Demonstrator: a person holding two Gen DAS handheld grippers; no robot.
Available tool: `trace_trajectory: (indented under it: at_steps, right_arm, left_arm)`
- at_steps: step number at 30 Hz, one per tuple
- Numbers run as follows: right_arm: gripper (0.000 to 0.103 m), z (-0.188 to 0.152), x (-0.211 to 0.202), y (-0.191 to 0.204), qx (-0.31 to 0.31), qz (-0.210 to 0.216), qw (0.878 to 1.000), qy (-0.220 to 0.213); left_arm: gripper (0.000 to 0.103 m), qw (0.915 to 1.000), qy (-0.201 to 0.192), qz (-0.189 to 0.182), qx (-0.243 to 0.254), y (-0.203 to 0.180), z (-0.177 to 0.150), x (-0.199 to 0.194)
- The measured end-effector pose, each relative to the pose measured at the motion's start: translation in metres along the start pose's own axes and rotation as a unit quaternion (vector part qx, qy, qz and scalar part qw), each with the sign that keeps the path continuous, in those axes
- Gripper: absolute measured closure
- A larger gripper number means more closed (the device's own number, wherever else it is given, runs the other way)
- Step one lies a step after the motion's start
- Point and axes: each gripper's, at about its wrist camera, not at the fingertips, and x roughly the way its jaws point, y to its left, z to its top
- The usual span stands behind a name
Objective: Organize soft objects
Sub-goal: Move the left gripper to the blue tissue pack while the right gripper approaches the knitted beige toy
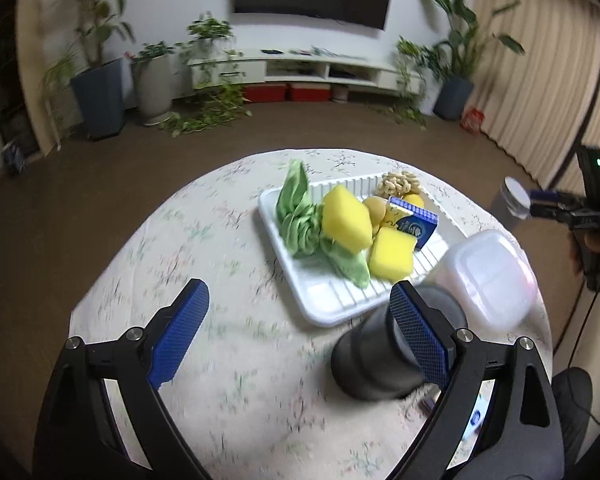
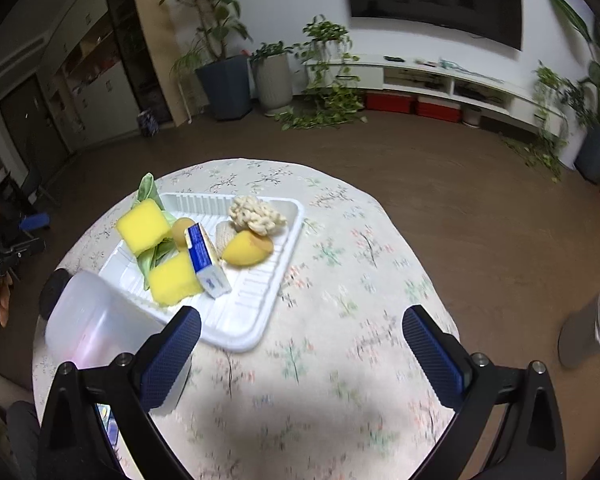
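Observation:
A white ribbed tray (image 1: 328,312) (image 2: 256,320) sits on a round table with a floral cloth. It holds two yellow sponges (image 1: 346,222) (image 2: 142,226), a green cloth (image 1: 296,216) (image 2: 150,190), a blue and white box (image 1: 414,222) (image 2: 204,254), a beige knotted rope toy (image 1: 398,184) (image 2: 256,212) and yellow rounded pieces (image 2: 244,254). My left gripper (image 1: 300,328) is open and empty above the cloth, in front of the tray. My right gripper (image 2: 300,356) is open and empty, near the tray's front corner.
A dark cylindrical container (image 1: 380,356) lies by the left gripper's right finger. A translucent lidded plastic box (image 1: 488,276) (image 2: 96,324) stands beside the tray. A grey bin (image 2: 592,324) stands on the floor at the right. Plants and a TV shelf line the far wall.

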Motion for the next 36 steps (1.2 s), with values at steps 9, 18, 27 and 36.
trace_trajectory:
  at_steps: [9, 18, 27, 36]
  right_arm:
    - [0.0, -0.072, -0.041, -0.003, 0.045, 0.004, 0.999, -0.016]
    - [0.0, -0.146, -0.067, 0.024, 0.09, 0.017, 0.996, -0.022]
    - [0.0, -0.196, -0.079, 0.091, 0.075, 0.031, 0.997, -0.013]
    - [0.0, -0.228, -0.053, 0.177, 0.007, 0.021, 1.0, -0.005]
  left_arm:
    - [0.005, 0.999, -0.015, 0.02, -0.037, -0.005, -0.079, -0.035]
    - [0.002, 0.9963, -0.028, 0.018, -0.079, -0.042, -0.151, -0.058]
    - [0.002, 0.9923, -0.041, -0.002, -0.117, -0.085, -0.195, -0.066]
    - [0.002, 0.995, -0.044, 0.003, -0.089, -0.115, -0.19, -0.058]
